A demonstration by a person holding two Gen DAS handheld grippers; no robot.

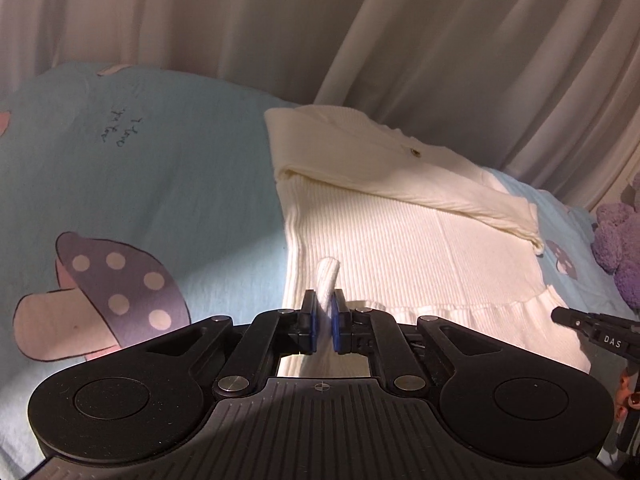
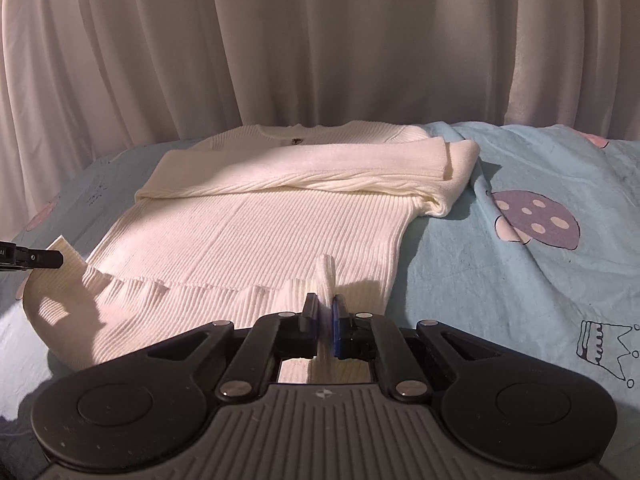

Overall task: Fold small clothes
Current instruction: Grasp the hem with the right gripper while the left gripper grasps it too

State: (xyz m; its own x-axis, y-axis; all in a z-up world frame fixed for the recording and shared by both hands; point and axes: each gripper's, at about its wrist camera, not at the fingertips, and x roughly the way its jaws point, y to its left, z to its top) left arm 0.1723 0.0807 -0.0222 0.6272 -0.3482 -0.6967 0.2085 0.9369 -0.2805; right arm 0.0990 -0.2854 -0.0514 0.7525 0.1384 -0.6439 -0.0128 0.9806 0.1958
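**Cream knit pinched at both hem corners, ready for the fold**

Cream ribbed sweater (image 1: 400,240) lies flat on the bed (image 1: 160,184), collar toward the curtain (image 1: 320,28), with both sleeves already crossed over the chest. From the left wrist view, the left tongs (image 1: 325,320) are closed tight on a small tuck of hem fabric that stands up between the blue pads. The tip of the right tongs (image 1: 560,316) shows at the far right edge, at the other hem corner. A purple plush toy (image 1: 616,240) sits beyond it, clear of the work.

From the right wrist view, the right tongs (image 2: 325,320) are likewise closed on a pinch of the sweater (image 2: 260,232), near its hem on that side. The left tongs (image 2: 56,259) appear at the left edge, where the hem corner looks slightly lifted and curled, though that edge of the view is too distorted to be sure how much cloth is caught.

The step in hand seems to be carrying the hem up to the collar. To do it well, both hands should rise together and stay evenly apart, keeping the hem taut so the knit does not sag in the middle. They should travel over the crossed sleeves without dragging them, then lay the hem square with the shoulders before letting go.
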